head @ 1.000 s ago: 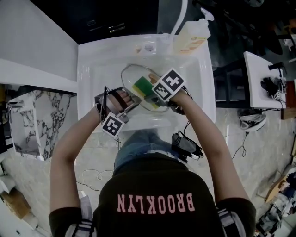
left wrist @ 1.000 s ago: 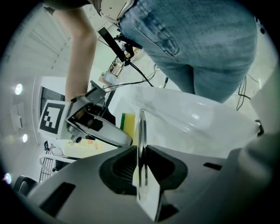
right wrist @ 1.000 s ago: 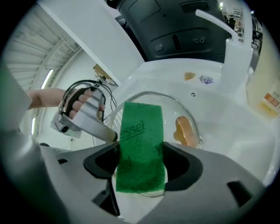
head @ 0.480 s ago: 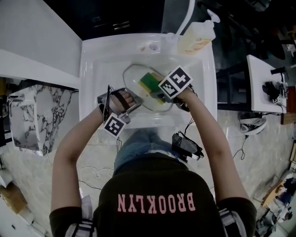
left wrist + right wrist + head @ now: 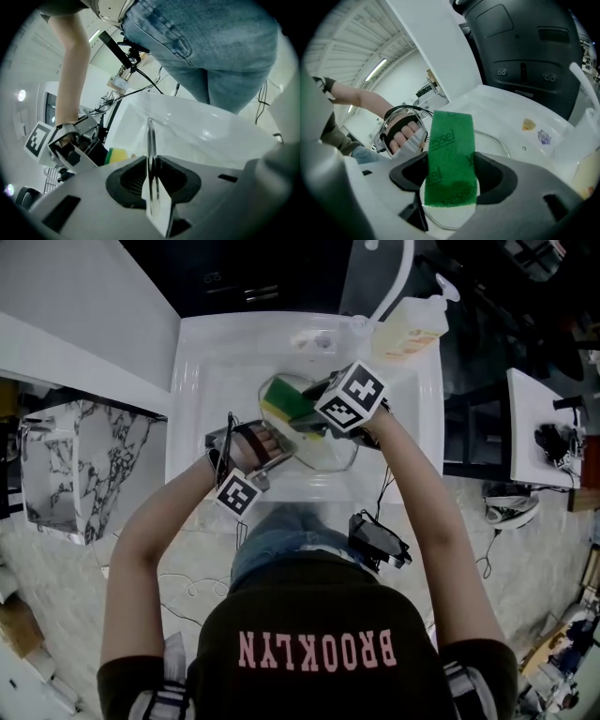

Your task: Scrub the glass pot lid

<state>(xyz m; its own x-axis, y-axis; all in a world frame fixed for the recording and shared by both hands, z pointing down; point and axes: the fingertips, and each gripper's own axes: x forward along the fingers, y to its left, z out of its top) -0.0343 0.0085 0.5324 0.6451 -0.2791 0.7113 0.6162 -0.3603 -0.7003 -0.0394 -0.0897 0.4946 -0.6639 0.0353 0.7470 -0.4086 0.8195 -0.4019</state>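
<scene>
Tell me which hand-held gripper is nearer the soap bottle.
Right. The right hand-held gripper, shut on the sponge, is over the basin toward the soap bottle. The left hand-held gripper, shut on the glass pot lid, sits farther off, near the front edge.

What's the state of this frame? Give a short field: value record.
left gripper: shut on the rim of the glass pot lid
lid position: over the white sink, seen edge-on in the left gripper view
right gripper: shut on the sponge, green side towards its camera
sponge position: over the lid's far-left part in the head view; contact uncertain
soap bottle: back right of the sink, beside the faucet
</scene>
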